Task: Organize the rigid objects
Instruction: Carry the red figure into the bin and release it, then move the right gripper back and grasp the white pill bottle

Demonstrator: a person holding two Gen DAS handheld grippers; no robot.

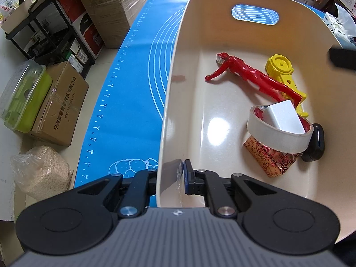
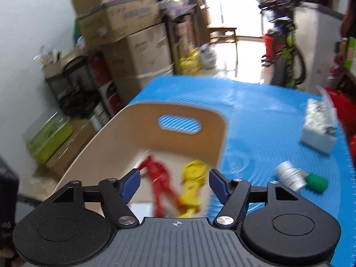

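A cream bin stands on the blue mat. In it lie a red figure, a yellow toy, a tape roll with a white block on it, a patterned box and a black case. My left gripper is shut on the bin's near wall. My right gripper is open and empty above the bin, over the red figure and yellow toy. A white bottle and a green object lie on the mat to the right.
A tissue pack sits on the mat at the far right. Cardboard boxes, a green container, a black shelf and a sack stand on the floor left of the table. The right wrist view is motion-blurred.
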